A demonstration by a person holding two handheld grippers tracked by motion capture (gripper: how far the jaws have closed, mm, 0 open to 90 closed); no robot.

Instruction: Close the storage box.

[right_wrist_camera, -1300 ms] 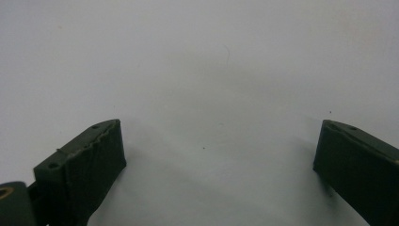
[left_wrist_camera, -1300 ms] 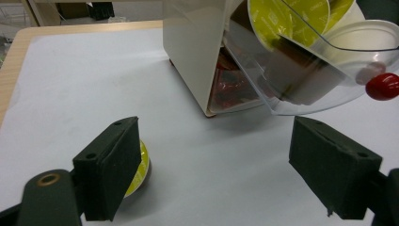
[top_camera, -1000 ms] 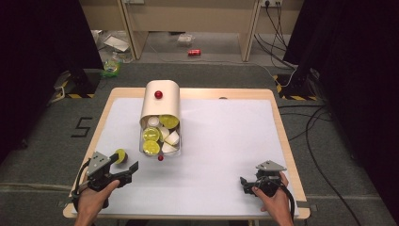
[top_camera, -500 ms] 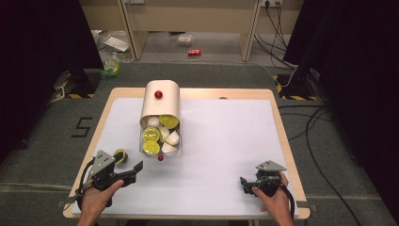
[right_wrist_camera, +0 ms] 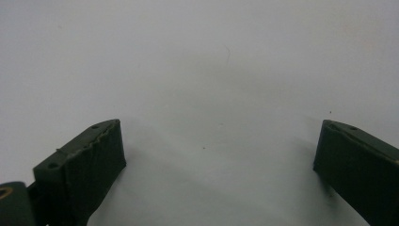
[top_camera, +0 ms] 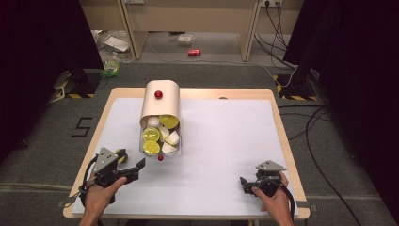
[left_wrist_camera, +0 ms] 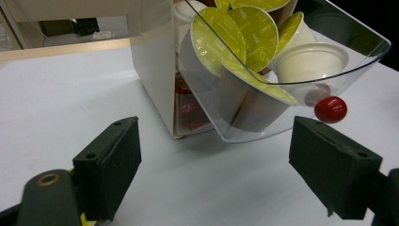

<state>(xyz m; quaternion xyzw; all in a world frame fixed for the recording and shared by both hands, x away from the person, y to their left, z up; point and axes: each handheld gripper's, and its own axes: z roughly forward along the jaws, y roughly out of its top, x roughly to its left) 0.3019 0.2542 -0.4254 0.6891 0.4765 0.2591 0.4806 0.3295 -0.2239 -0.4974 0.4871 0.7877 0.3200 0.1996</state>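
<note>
A cream capsule dispenser stands on the white table, a red knob on its top. Its clear drawer juts toward me, full of several yellow-lidded capsules and white cups. On the drawer's front sits a second red knob. My left gripper is open just left of the drawer front, and its jaws frame the drawer with nothing between them. One yellow capsule lies on the table by its left jaw. My right gripper is open over bare table.
The table's wooden rim runs around the white mat. On the floor beyond lie cables, a red can and some litter. Dark curtains hang at both sides.
My left gripper has edged slightly right, toward the drawer front. The right gripper has stayed put, and the drawer and capsules are as before.
</note>
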